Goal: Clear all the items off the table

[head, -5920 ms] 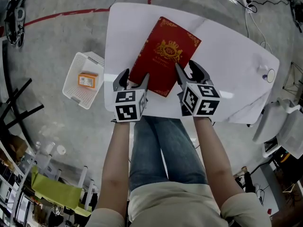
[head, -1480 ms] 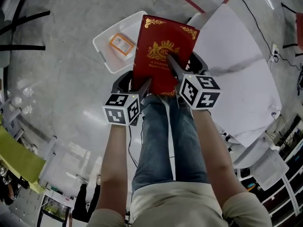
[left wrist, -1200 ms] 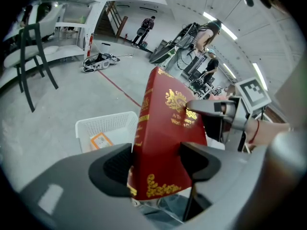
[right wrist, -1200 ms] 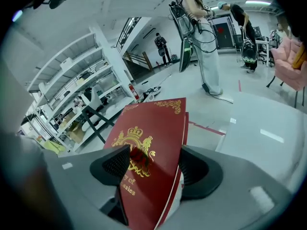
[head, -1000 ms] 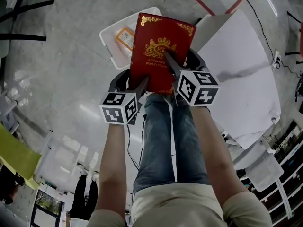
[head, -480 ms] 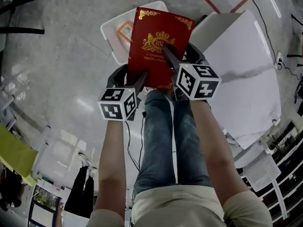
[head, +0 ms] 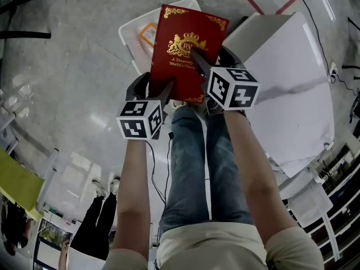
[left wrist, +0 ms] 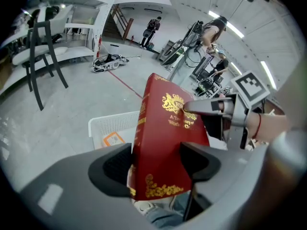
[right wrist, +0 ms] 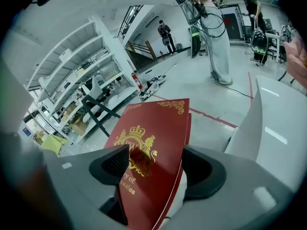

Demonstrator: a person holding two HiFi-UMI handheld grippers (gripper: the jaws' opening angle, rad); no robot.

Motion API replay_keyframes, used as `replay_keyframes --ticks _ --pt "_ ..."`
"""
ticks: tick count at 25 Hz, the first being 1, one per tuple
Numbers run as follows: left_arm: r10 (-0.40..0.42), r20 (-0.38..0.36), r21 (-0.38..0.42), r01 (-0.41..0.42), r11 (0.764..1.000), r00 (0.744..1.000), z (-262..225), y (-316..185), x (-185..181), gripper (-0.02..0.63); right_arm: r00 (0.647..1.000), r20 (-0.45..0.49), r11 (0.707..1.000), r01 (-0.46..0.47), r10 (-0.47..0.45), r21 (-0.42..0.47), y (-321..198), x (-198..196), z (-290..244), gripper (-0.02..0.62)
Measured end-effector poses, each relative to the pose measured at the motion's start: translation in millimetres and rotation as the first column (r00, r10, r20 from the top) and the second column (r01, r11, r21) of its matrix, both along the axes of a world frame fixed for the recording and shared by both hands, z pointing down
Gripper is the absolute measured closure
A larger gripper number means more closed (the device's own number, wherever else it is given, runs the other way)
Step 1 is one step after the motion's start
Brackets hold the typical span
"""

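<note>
Head view: the person is holding a red book (head: 188, 44) in the air with both grippers, off the white table (head: 281, 66) and over the white basket (head: 130, 35) standing on the floor.
Basket risk: the book is hanging over the basket's right side rather than its middle, so if let go here it is likely heading for the right rim and tipping out onto the floor.
Orange packet risk: the orange packet (head: 147, 34) is lying inside the basket near its left wall, and the book may be coming to rest tilted on it.
Left gripper risk: the left gripper (head: 154, 89) is pinching only the book's near left corner, so a heavy cover may be sliding or pivoting in that small hold.
Right gripper risk: if the right gripper (head: 212, 66) is letting go out of step with the left, the book is probably swinging on one corner and dropping crooked.
Left gripper state: its jaws are standing wide and pressing on the book, one on the spine side and one on the front cover.
Right gripper state: its jaws are also standing wide and clamping the book's near right edge, the upper finger lying across the gold crest.
Book to grippers: its near edge is sitting between both pairs of jaws, and the rest is reaching out beyond them over the basket.
</note>
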State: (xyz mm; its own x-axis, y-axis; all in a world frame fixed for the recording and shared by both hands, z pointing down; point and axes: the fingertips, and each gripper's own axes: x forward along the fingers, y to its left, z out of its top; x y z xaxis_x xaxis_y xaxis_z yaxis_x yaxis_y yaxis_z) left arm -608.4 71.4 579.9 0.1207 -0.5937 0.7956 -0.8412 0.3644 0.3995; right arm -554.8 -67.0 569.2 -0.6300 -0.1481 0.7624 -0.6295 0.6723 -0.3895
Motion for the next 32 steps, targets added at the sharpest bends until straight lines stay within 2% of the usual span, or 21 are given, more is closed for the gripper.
replay_keyframes --ticks 2,3,5,17,19,22,25,26,29,32 --pt "-0.002 0.044 -0.003 0.003 1.000 0.999 0 -2 -3 0.306 1.000 -0.010 1.000 0.013 -0.013 0.010 1 1 1 0.262" --pt "-0.004 0.068 -0.003 0.004 1.000 0.998 -1 -4 -5 0.344 1.000 -0.015 1.000 0.021 -0.021 0.016 1 1 2 0.262" --pt "-0.004 0.091 0.006 0.003 1.000 0.996 -4 -9 -11 0.354 0.999 -0.022 0.999 0.035 -0.035 0.020 3 -3 3 0.262" --pt "-0.029 0.092 0.042 0.026 0.999 0.995 -15 -18 -12 0.375 0.997 -0.027 0.997 0.074 -0.074 0.012 22 -8 0 0.279" --pt "-0.033 0.092 0.045 0.029 0.999 0.995 -17 -19 -11 0.394 0.996 -0.027 0.996 0.085 -0.084 0.023 25 -8 -3 0.306" --pt "-0.035 0.096 0.049 0.030 0.998 0.995 -22 -21 -8 0.425 0.995 -0.033 0.994 0.095 -0.094 0.046 27 -7 -10 0.385" --pt "-0.055 0.121 0.047 0.049 0.998 0.991 -28 -23 -10 0.491 0.996 -0.047 0.994 0.084 -0.081 0.065 27 -3 -17 0.544" --pt "-0.068 0.136 0.044 0.063 0.997 0.988 -31 -22 -12 0.512 0.995 -0.056 0.994 0.081 -0.077 0.072 27 -1 -20 0.578" --pt "-0.103 0.171 0.042 0.097 0.994 0.980 -40 -21 -15 0.588 0.995 -0.060 0.993 0.085 -0.080 0.087 30 2 -29 0.597" --pt "-0.102 0.173 0.050 0.095 0.994 0.980 -47 -22 -12 0.595 0.996 -0.044 0.992 0.087 -0.083 0.087 35 3 -38 0.597"
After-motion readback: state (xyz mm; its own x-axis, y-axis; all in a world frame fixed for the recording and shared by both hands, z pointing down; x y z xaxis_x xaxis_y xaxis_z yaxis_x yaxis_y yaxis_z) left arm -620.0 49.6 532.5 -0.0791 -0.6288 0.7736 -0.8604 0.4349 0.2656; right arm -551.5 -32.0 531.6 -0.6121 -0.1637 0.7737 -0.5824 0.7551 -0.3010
